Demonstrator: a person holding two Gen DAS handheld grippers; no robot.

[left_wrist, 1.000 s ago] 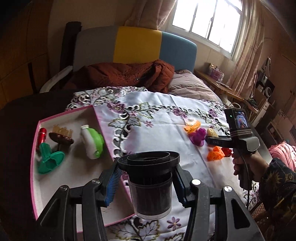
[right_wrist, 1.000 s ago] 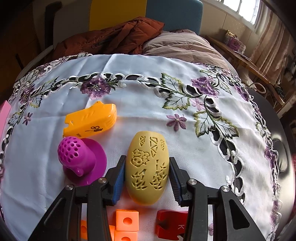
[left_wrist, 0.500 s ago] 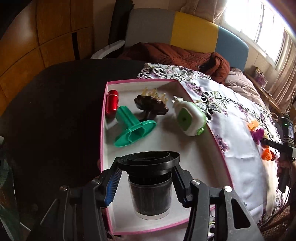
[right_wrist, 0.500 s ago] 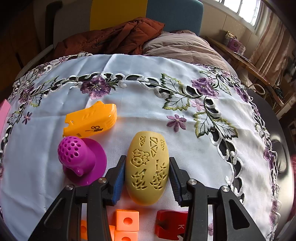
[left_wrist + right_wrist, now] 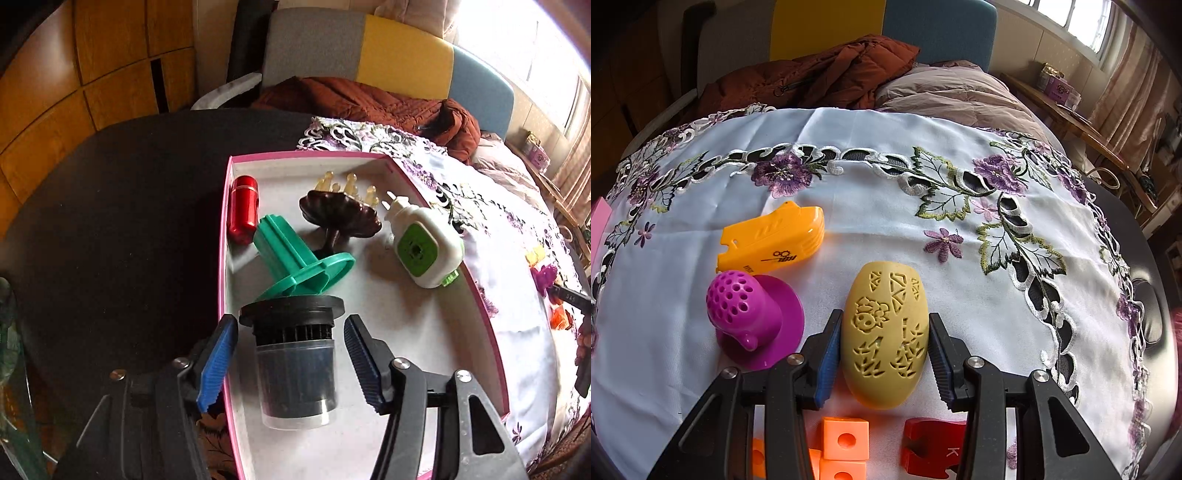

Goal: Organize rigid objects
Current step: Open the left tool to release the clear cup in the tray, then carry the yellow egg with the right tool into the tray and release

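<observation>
The left gripper (image 5: 291, 363) stands over the near end of a shallow white cardboard tray with a pink rim (image 5: 222, 266). Its jaws are opening: the 2 ribbed blue pads (image 5: 216, 363) stand clear on either side of a clear plastic cup with a black flanged, slotted cap (image 5: 295, 354), which sits on the tray floor between them, unheld.

Farther up the tray lie 4 items: a glossy red metal cylinder (image 5: 242, 209) against the left wall, a green plastic finned funnel (image 5: 295, 258) on its side, a dark brown mushroom-shaped scalp brush with amber bristles (image 5: 338, 214), and a white plug-in unit with a green square face (image 5: 424, 251) near the right wall. The funnel flange lies just beyond the cup cap. The left pad overlaps the left tray wall; bare tray floor lies to the right of the cup.

The right gripper (image 5: 884, 354) has its jaws partly open, with both pads pressing the flanks of a matte yellow egg-shaped shell with cut-out patterns (image 5: 886, 339), which lies on a white embroidered tablecloth (image 5: 886, 184). A purple perforated dome on a disc (image 5: 753, 321) sits just left of it, with an orange plastic casing (image 5: 772, 240) beyond. Orange cubes with holes (image 5: 846, 439) and a red block (image 5: 931, 439) lie near the finger bases. The cloth beyond the shell is open.
</observation>
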